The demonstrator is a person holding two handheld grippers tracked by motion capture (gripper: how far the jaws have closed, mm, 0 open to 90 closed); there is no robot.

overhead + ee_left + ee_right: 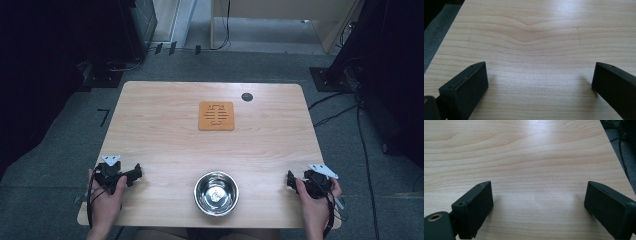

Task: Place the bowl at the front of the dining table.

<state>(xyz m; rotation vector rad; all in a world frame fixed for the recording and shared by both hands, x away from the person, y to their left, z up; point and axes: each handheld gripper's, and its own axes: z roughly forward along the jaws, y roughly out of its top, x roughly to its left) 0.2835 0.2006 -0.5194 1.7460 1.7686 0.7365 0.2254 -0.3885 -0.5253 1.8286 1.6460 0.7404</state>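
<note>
A shiny steel bowl sits near the front edge of the wooden table, midway between my two hands. An orange square trivet with cut-out slots lies flat at the table's centre back. My left gripper rests at the front left corner, held in a hand. Its jaws stand wide apart over bare wood, so the left gripper is open. My right gripper rests at the front right edge. The right gripper is open too, with nothing between its jaws.
A small dark round grommet is set in the table top at the back right. Grey carpet surrounds the table, with cables on the floor to the right and dark stands behind.
</note>
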